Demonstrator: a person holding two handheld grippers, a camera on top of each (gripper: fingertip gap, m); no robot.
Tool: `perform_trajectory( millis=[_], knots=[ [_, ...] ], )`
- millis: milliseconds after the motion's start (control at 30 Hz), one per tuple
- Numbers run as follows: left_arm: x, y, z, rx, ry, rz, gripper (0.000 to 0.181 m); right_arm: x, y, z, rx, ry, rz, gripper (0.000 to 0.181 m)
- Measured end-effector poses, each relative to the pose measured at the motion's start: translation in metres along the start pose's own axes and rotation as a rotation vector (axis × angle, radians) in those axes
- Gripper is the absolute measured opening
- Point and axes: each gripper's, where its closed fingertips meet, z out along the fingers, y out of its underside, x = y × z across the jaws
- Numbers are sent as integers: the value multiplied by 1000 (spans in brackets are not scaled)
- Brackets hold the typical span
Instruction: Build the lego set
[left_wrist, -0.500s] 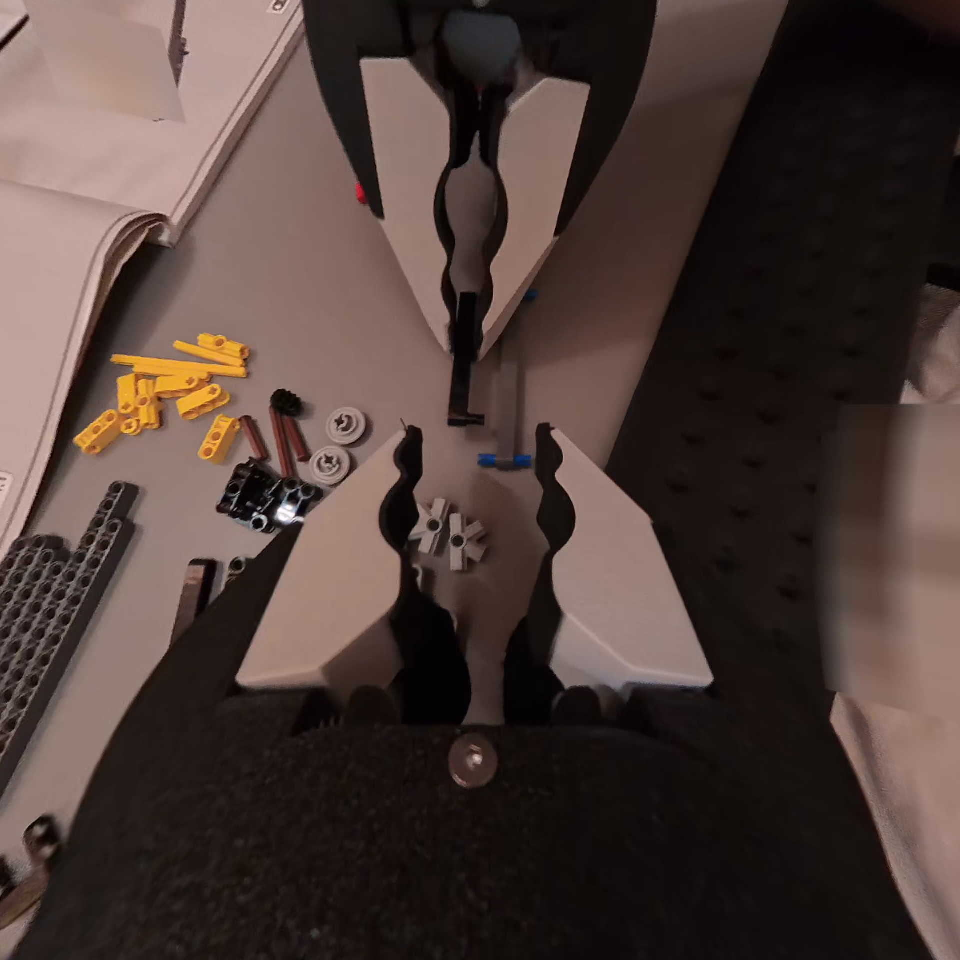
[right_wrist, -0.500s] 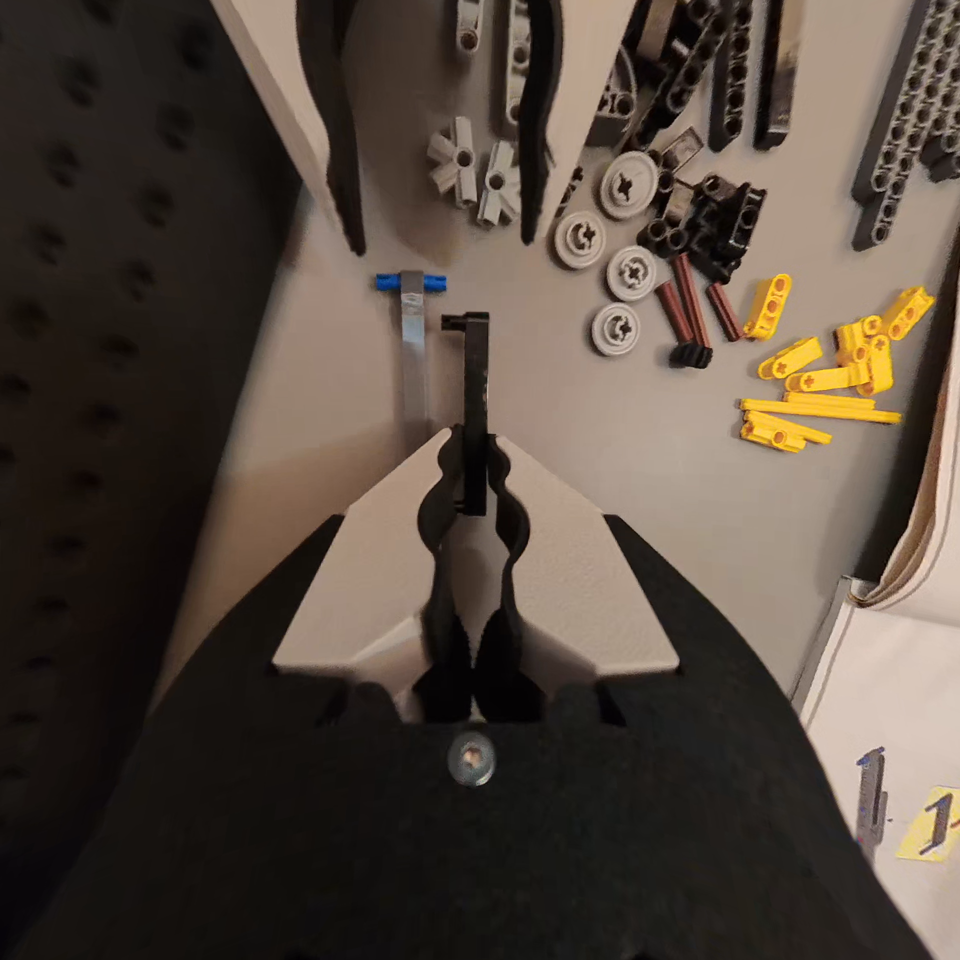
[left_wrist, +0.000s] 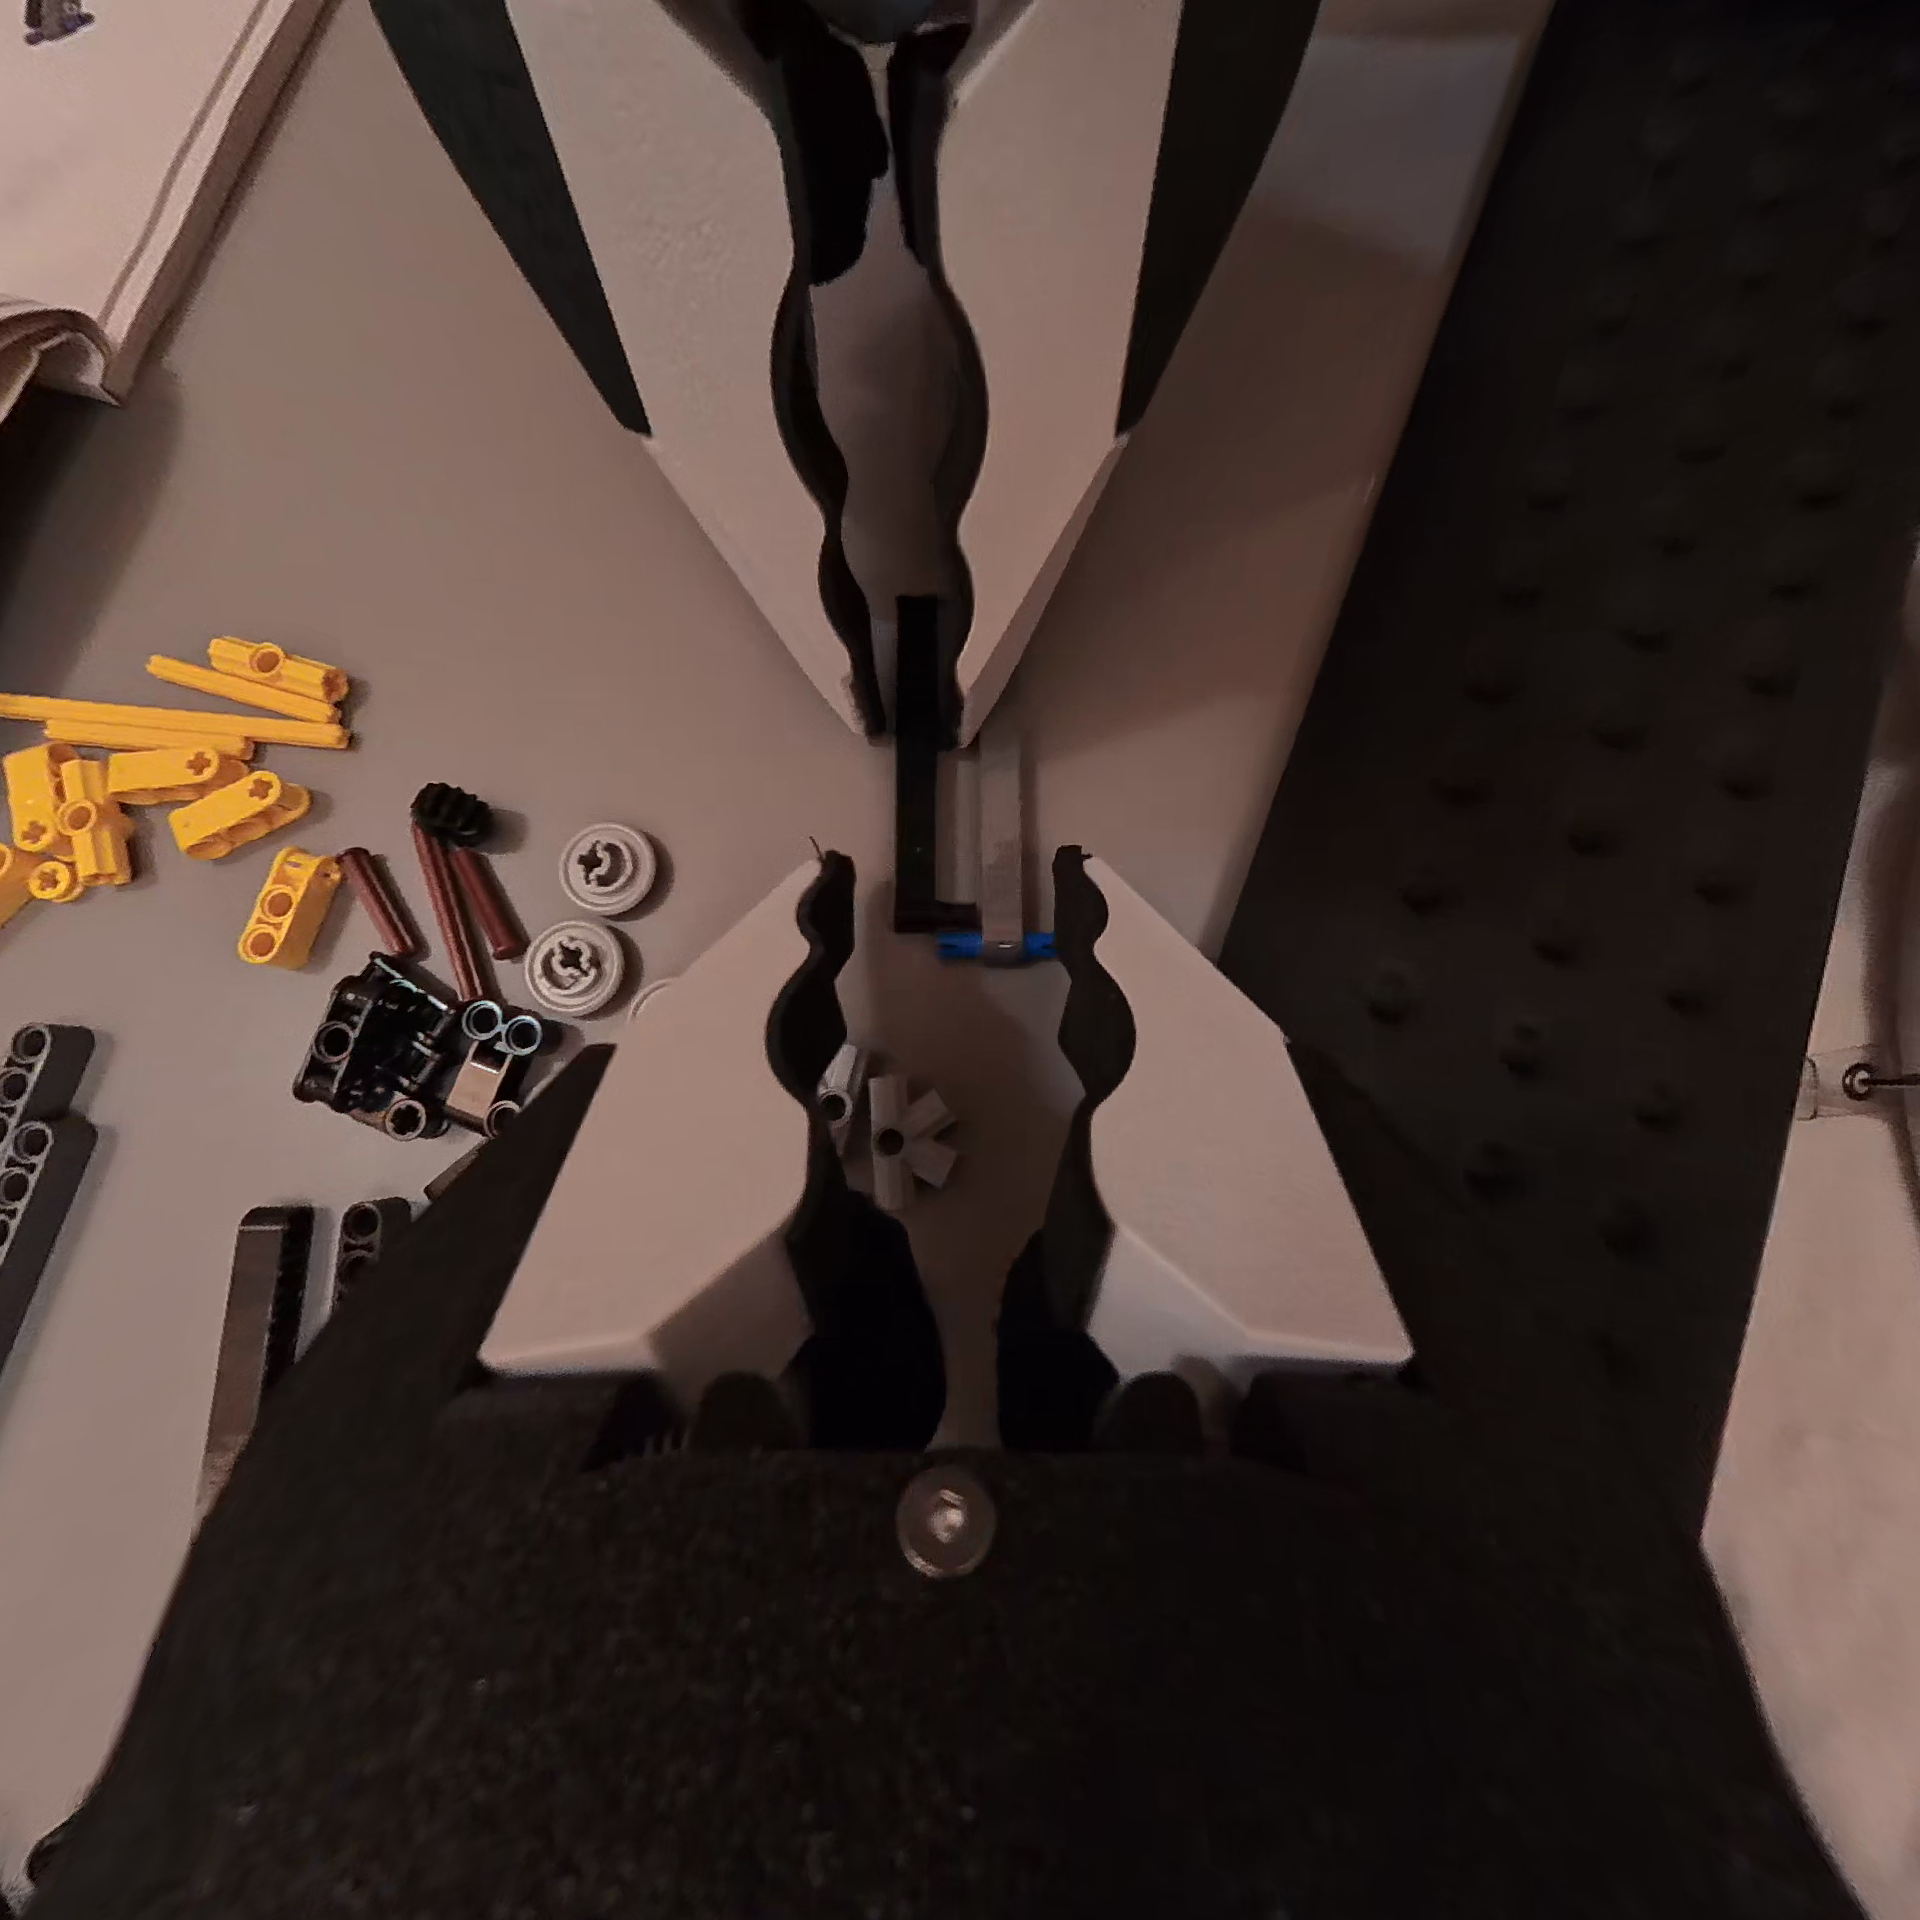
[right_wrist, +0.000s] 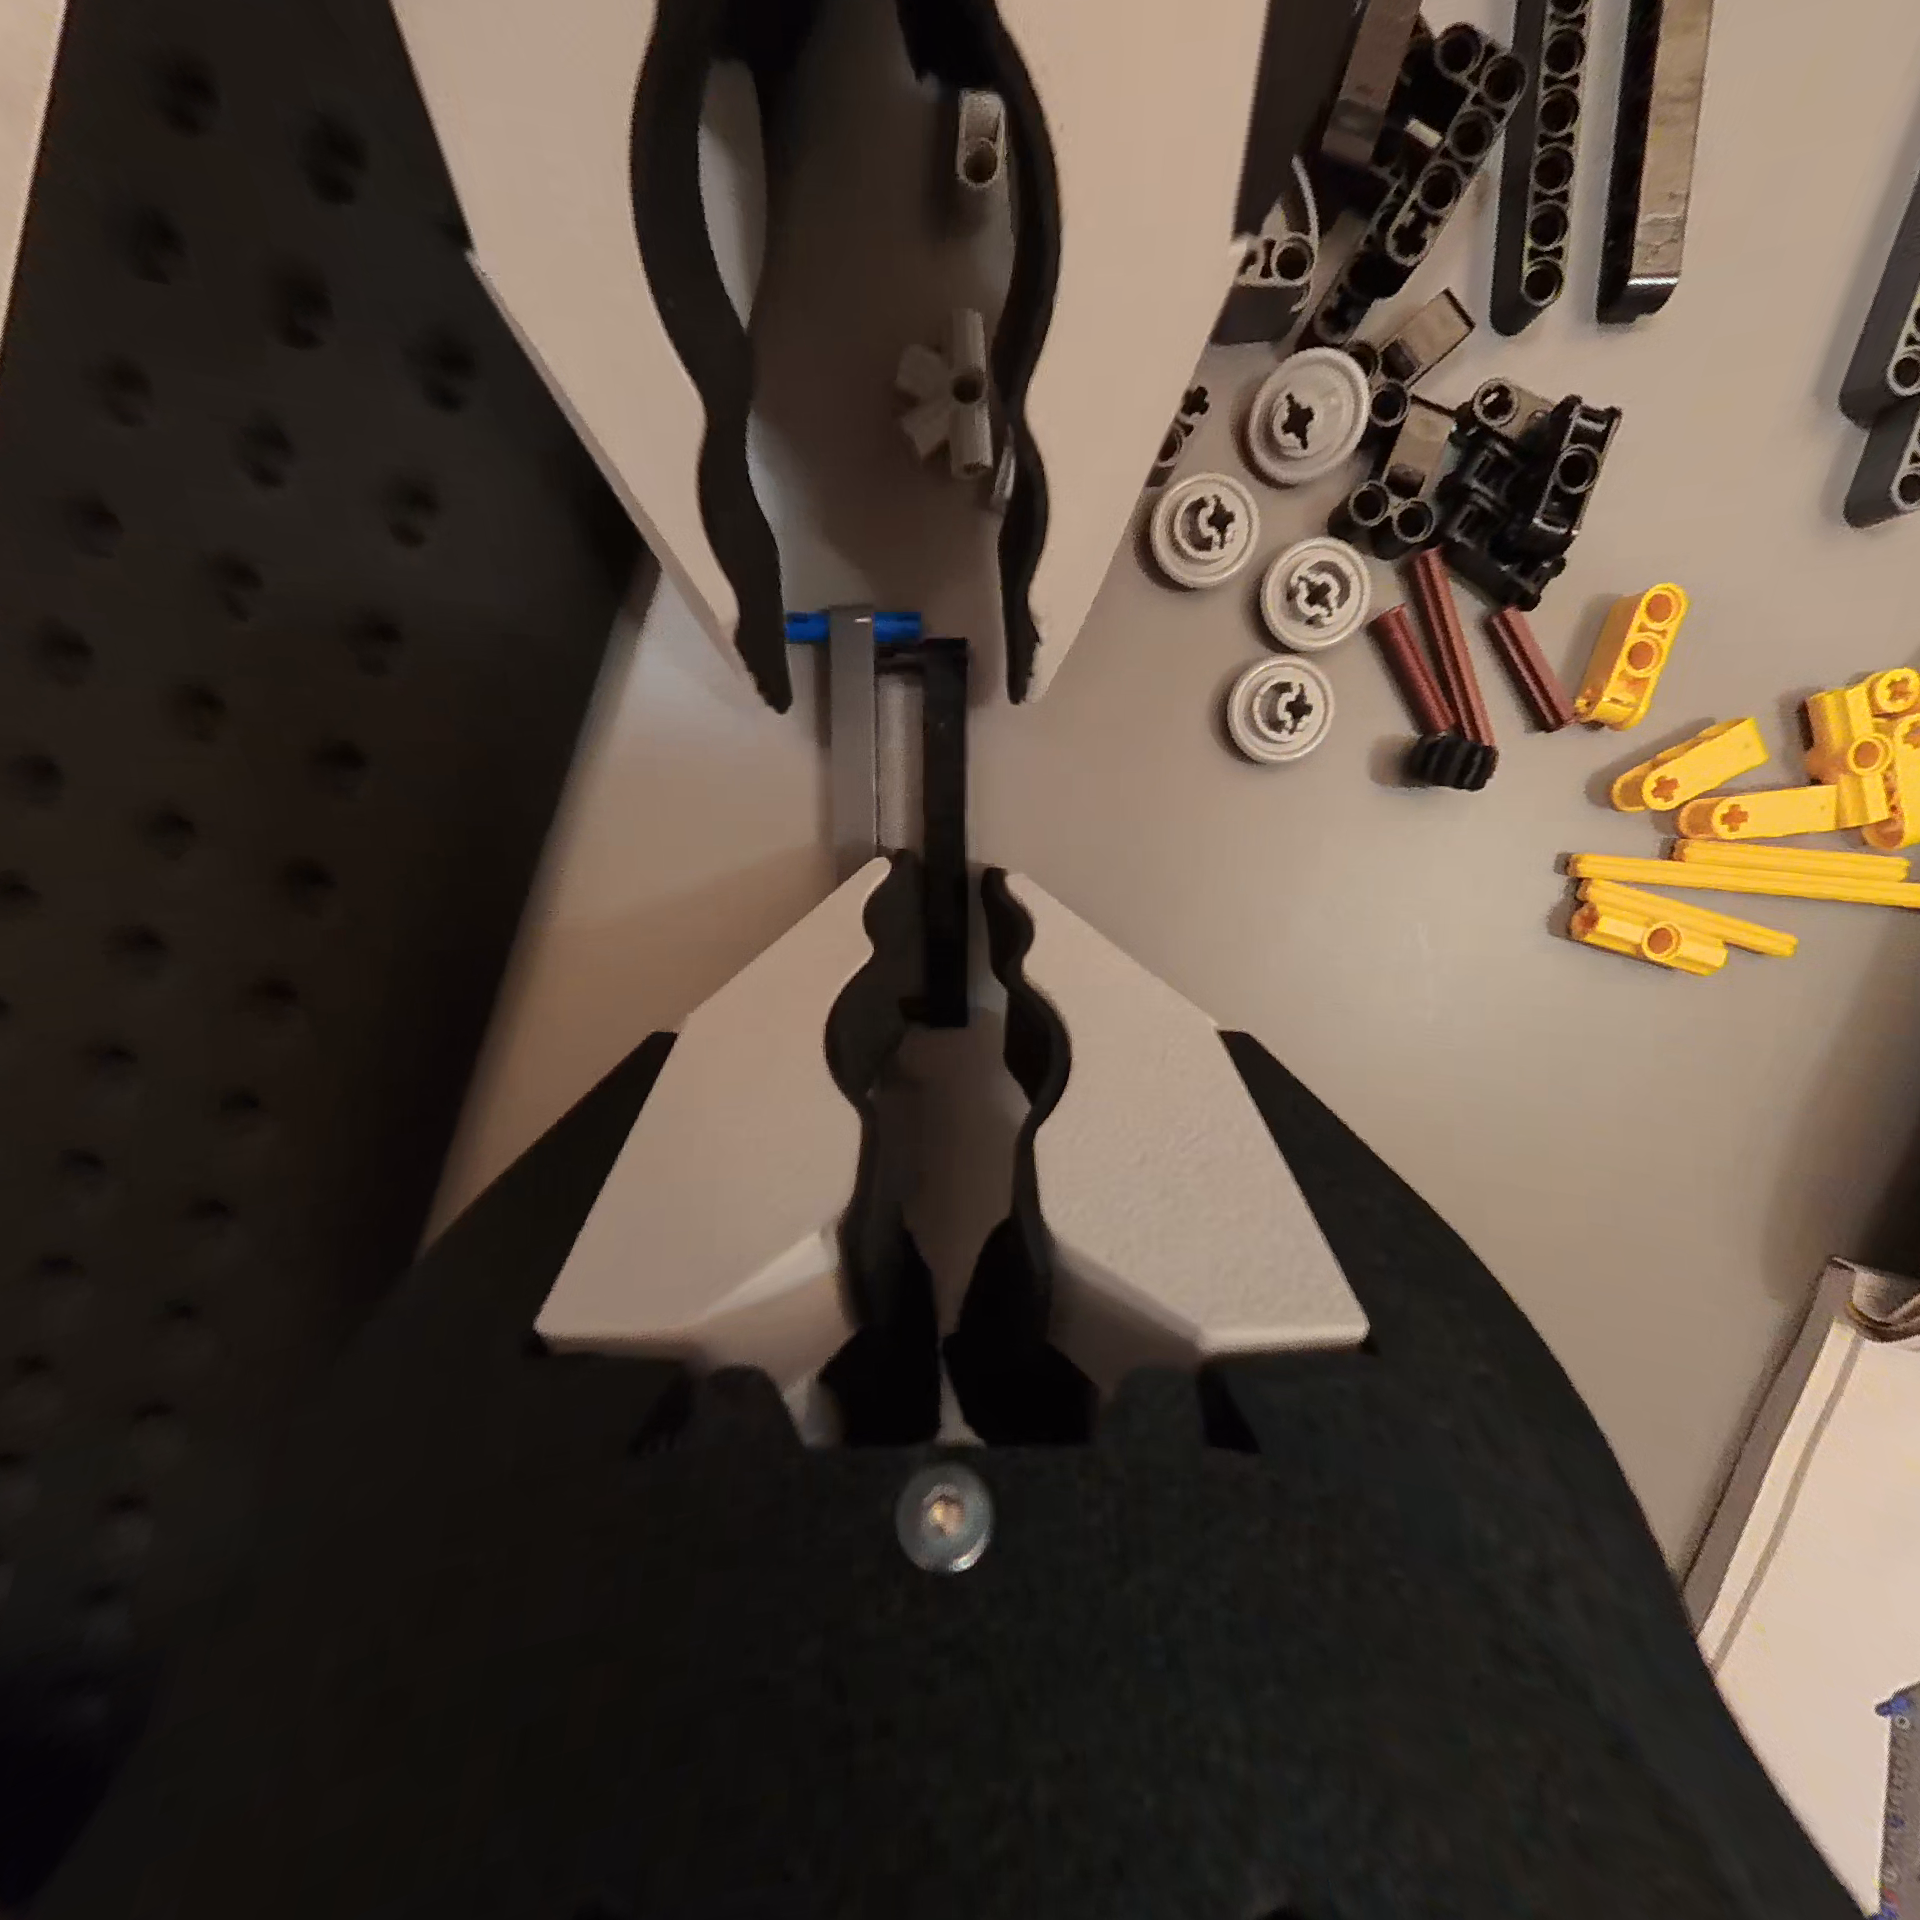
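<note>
Partly claw-hidden black beam (right_wrist: 943, 831), blurred.

Smooth matt grey table top (left_wrist: 436, 499) across the middle of the frame; dark mat (left_wrist: 1621, 623) at the right, dull, dimpled all over; paper booklet (left_wrist: 114, 208) upper left, matt pages. Left gripper (left_wrist: 943, 883): pale smooth plastic fingers (left_wrist: 686, 1174) with black wavy rubbery-looking pads, coarse black grainy body below, one shiny metal screw (left_wrist: 945, 1522) in it. Right gripper (right_wrist: 940, 883): same pale plastic, same grainy black shell. Black beam (right_wrist: 943, 831) in it, matt plastic; grey beam (right_wrist: 852, 748) beside it, satin sheen; blue pin (right_wrist: 852, 625), glossy. Yellow pieces (left_wrist: 166, 769) at left, bright smooth plastic; brown axles (left_wrist: 447, 904), ribbed and dull; grey wheels (left_wrist: 608, 871), smooth plastic.
</note>
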Motion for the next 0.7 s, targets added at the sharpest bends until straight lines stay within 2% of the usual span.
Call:
perform_trajectory(
  millis=[267,467,600,700],
  knots=[
    [0,3,6,-49,-5,8,37,0,3,-4,53,-9,31,25],
    [3,1,5,-65,-20,-11,38,-6,-1,-23,183,24,61,46],
    [-2,6,6,-97,-60,-12,37,-10,6,-15,198,53,39,51],
    [-2,7,7,-97,-57,-9,33,-8,12,-9,171,73,32,48]
  ],
)
